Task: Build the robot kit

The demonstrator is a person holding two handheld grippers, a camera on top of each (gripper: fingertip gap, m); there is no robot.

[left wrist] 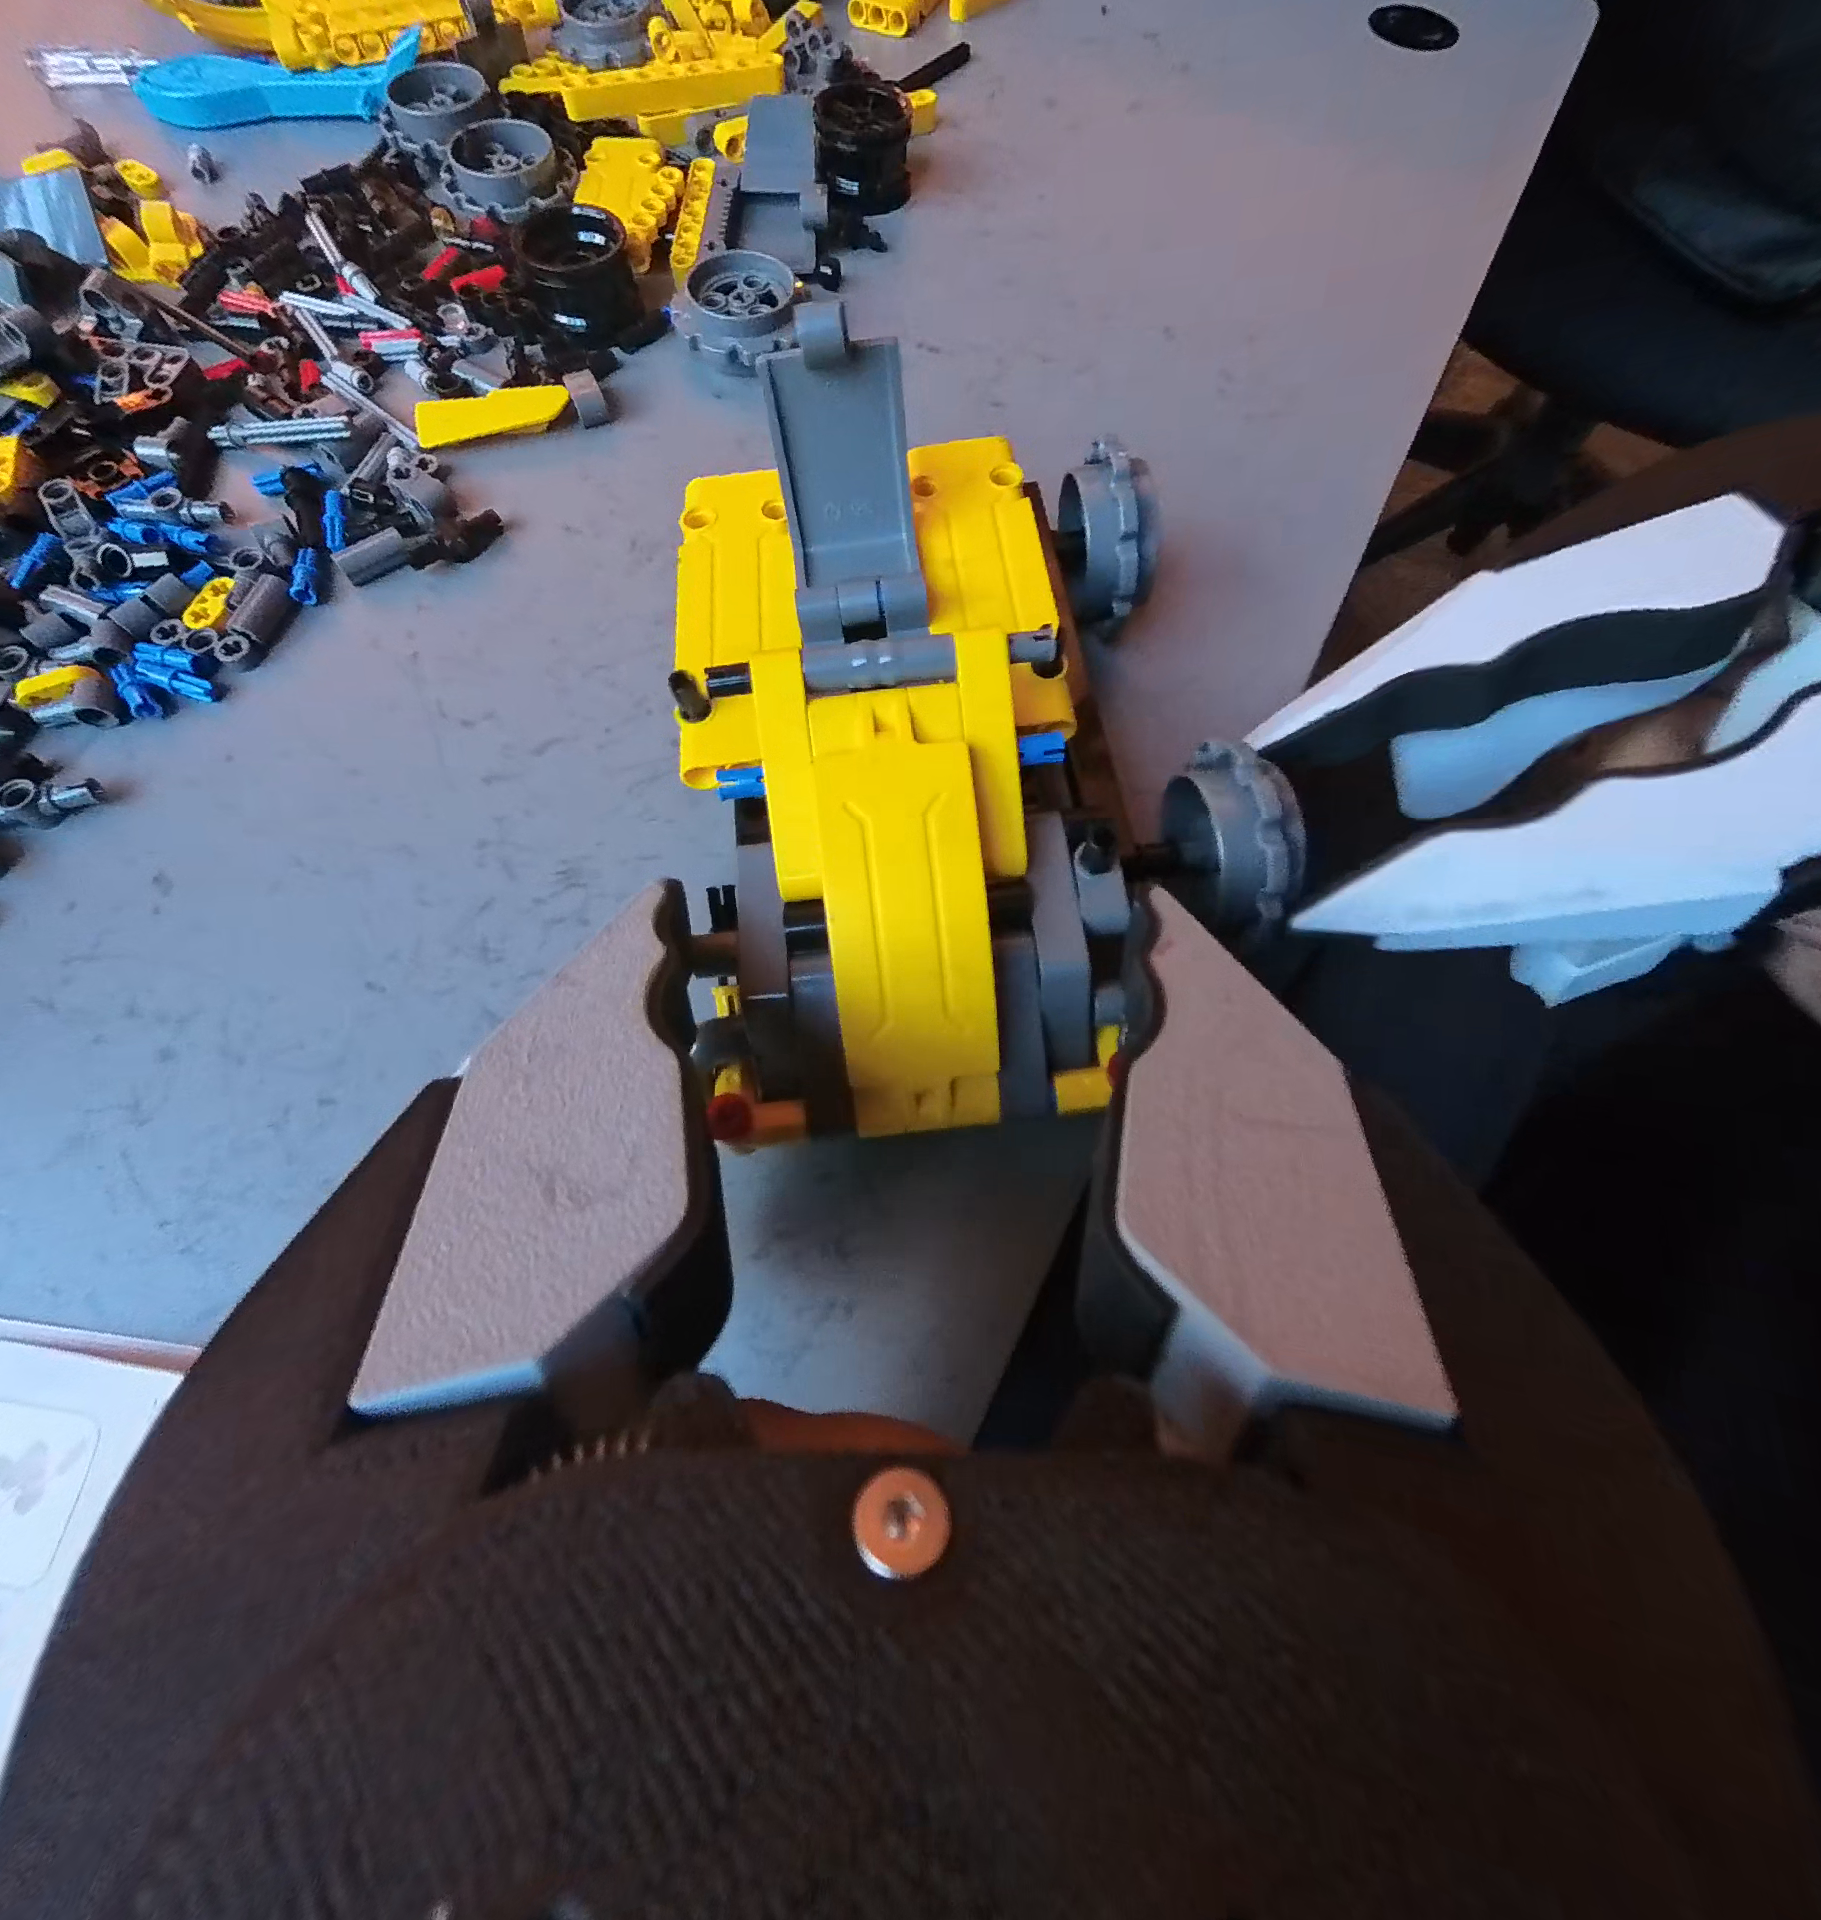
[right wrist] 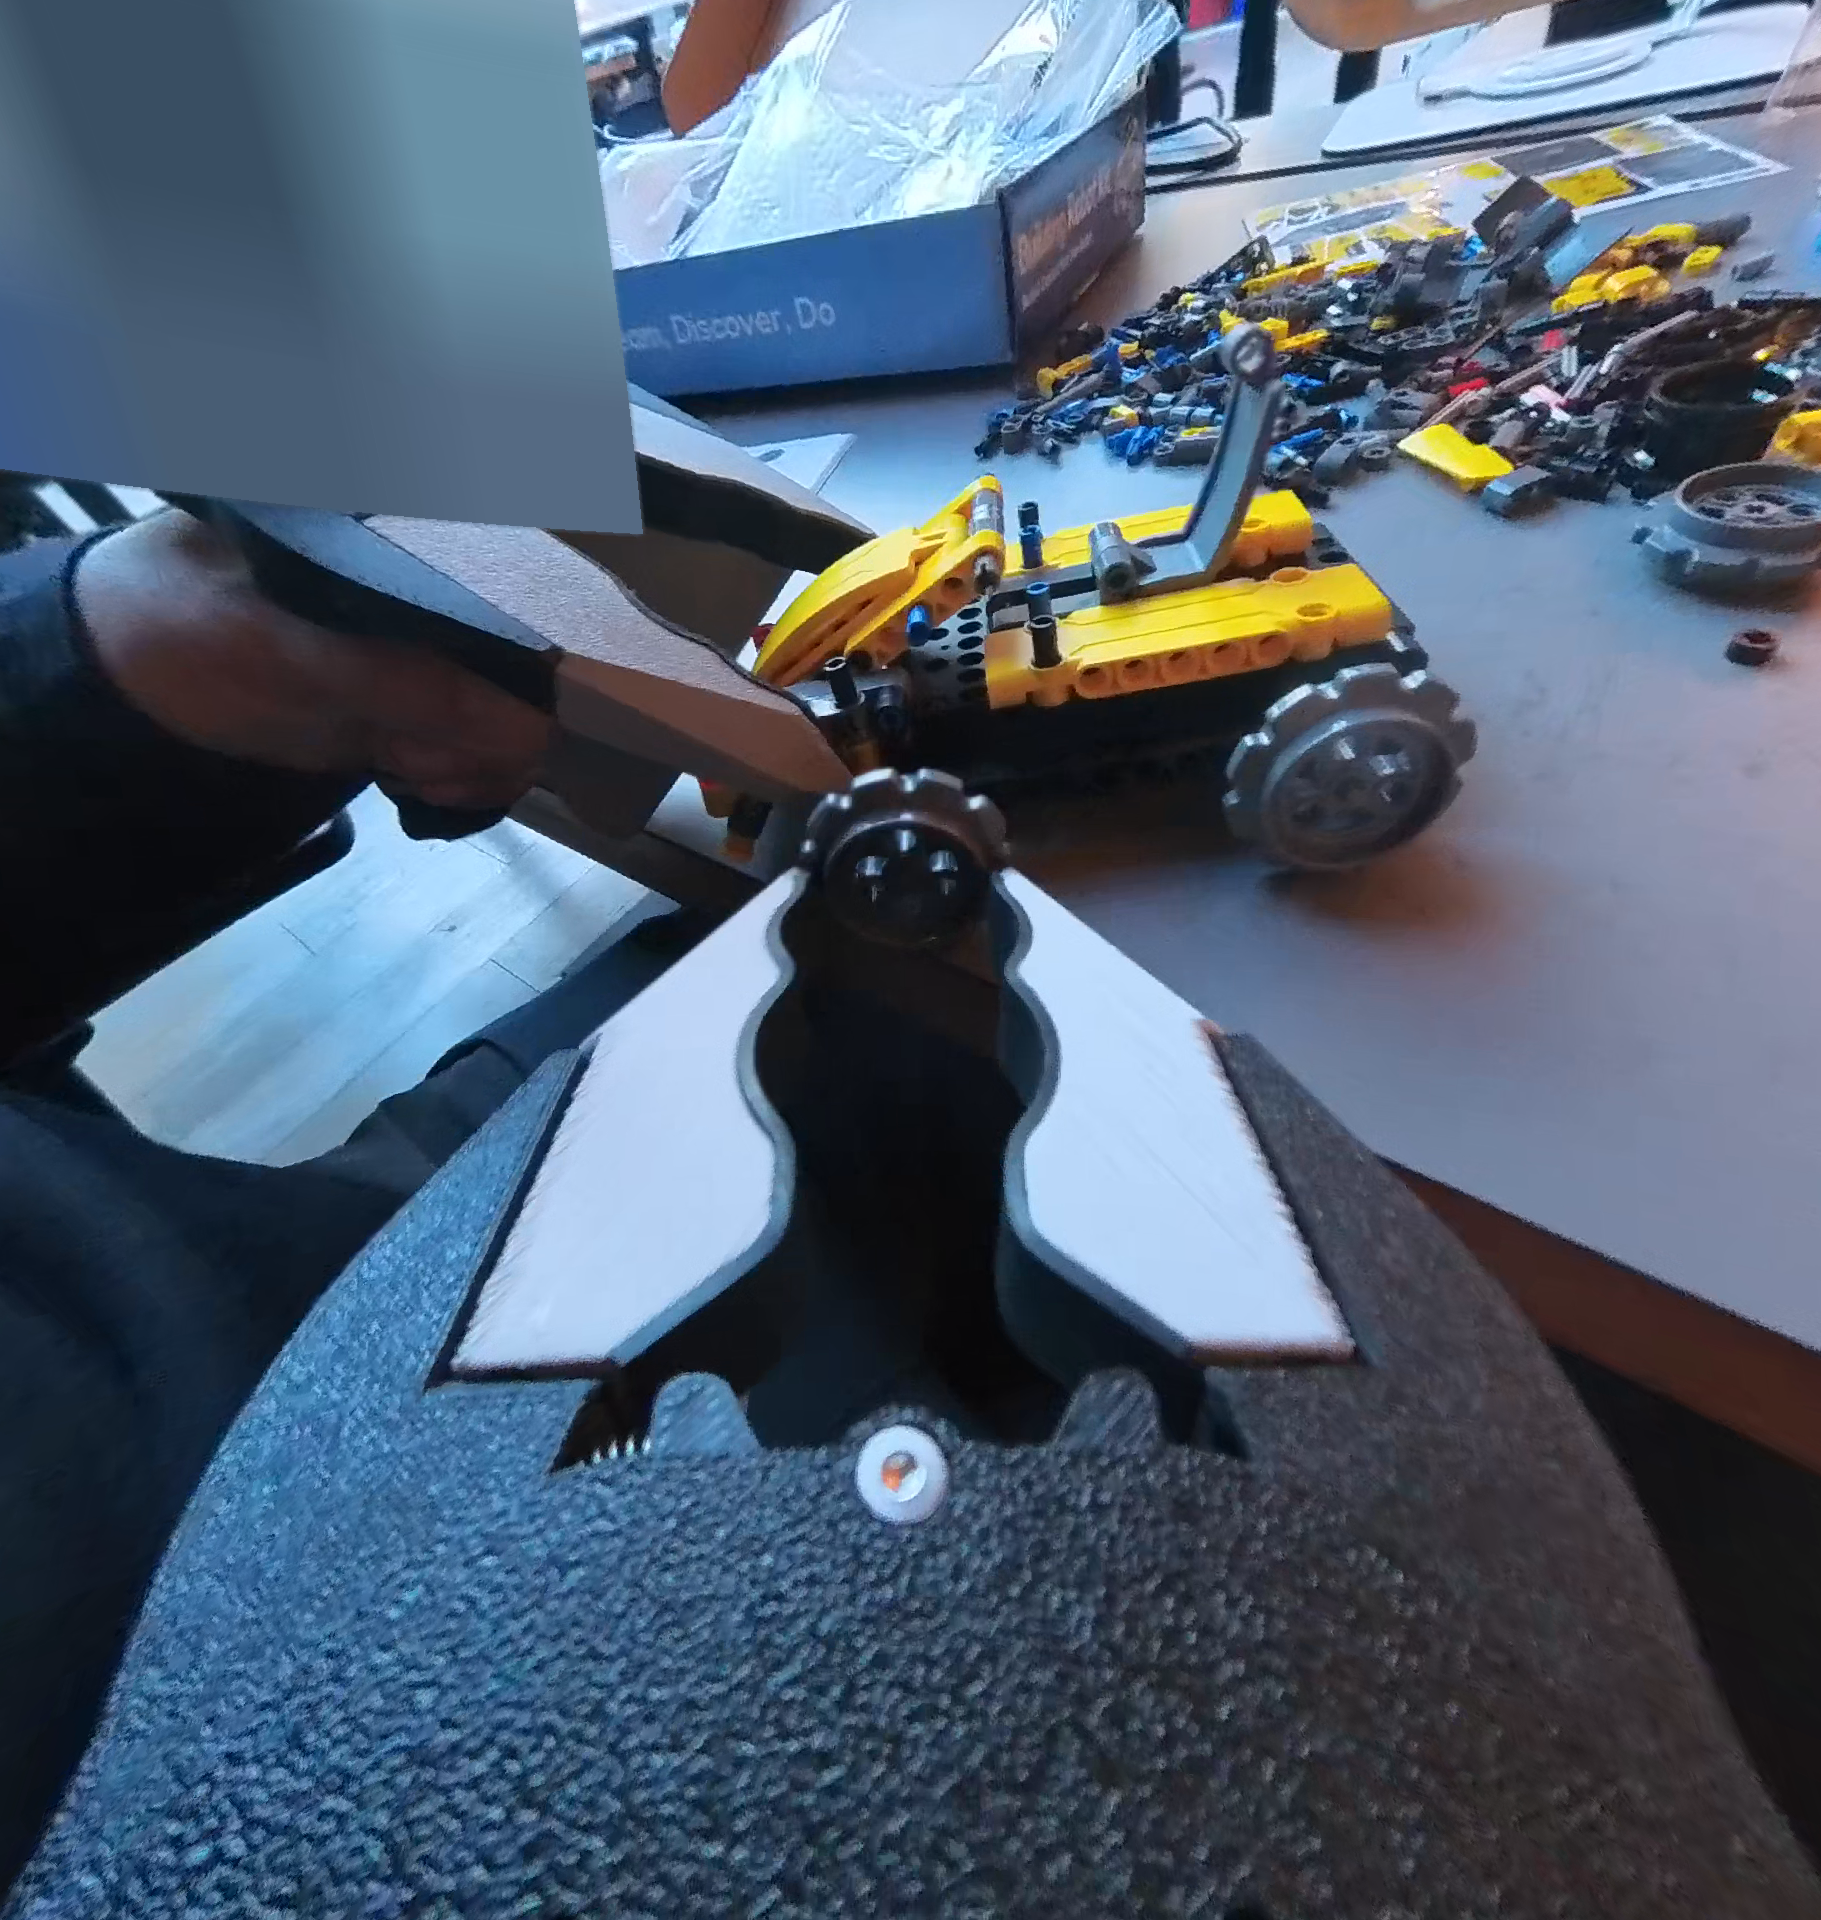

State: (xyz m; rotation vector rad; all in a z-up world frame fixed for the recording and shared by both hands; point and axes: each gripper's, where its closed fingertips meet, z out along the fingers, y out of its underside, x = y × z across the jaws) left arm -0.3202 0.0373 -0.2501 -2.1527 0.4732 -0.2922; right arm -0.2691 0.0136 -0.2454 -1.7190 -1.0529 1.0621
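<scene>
A yellow and grey toy-brick vehicle point(left wrist: 906, 831) stands on the grey table point(left wrist: 470, 831), with its grey seat panel raised. My left gripper point(left wrist: 906, 925) is shut on the vehicle's near end, one finger on each side. My right gripper point(right wrist: 898, 883) is shut on a grey toothed wheel point(right wrist: 901, 857), which sits on a black axle at the vehicle's front right corner point(left wrist: 1233, 831). In the right wrist view the vehicle point(right wrist: 1145, 623) shows side-on, with one fitted rear wheel point(right wrist: 1342, 784). A left gripper finger point(right wrist: 677, 686) covers its nose.
A pile of loose small parts point(left wrist: 210, 416) and black and grey wheels lies to the vehicle's left and beyond it. A loose grey wheel point(right wrist: 1758, 520) and an open blue box point(right wrist: 812, 312) stand farther off. The table edge point(left wrist: 1405, 468) runs close to the vehicle's right side. A printed sheet point(left wrist: 23, 1507) lies near left.
</scene>
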